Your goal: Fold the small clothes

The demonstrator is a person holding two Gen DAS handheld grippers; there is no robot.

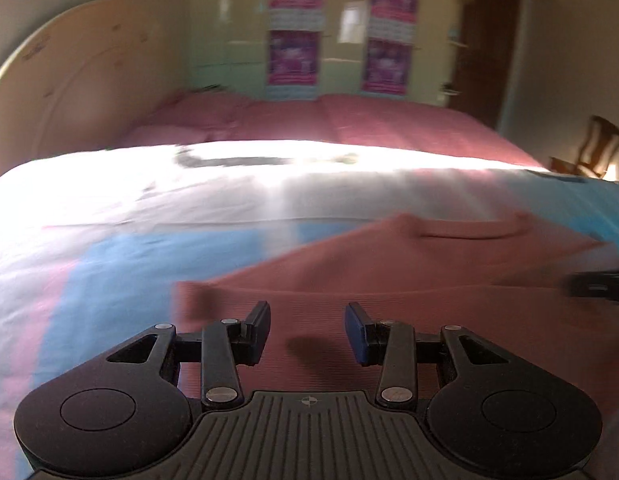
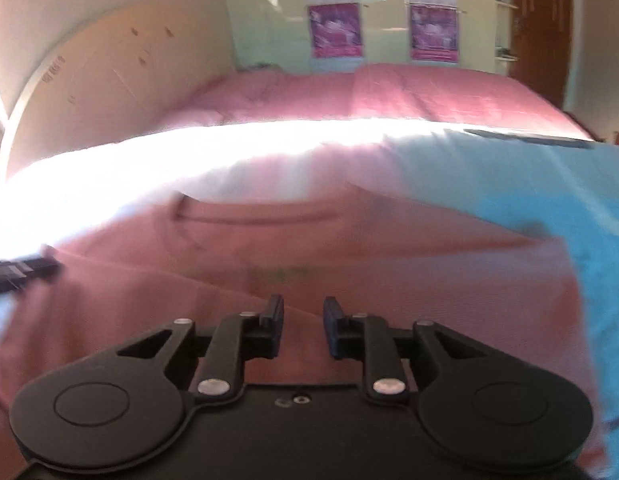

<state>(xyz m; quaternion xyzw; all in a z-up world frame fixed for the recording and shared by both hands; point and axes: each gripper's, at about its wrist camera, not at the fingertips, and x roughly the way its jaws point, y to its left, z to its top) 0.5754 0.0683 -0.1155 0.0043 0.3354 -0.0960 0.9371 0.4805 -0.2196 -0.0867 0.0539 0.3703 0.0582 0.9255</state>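
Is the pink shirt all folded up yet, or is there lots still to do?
Not yet. Done: the pink shirt lies spread on the striped sheet, and one sleeve looks folded in across it. In hand: nothing; the left gripper and right gripper are both open above the cloth. Left: probably the other side and folding the body.

I see left gripper [image 1: 307, 330] tilted downward, jaws apart, nothing between them | right gripper [image 2: 303, 326] tilted downward, jaws narrowly apart, gap empty | each gripper's tip shows at the other view's edge
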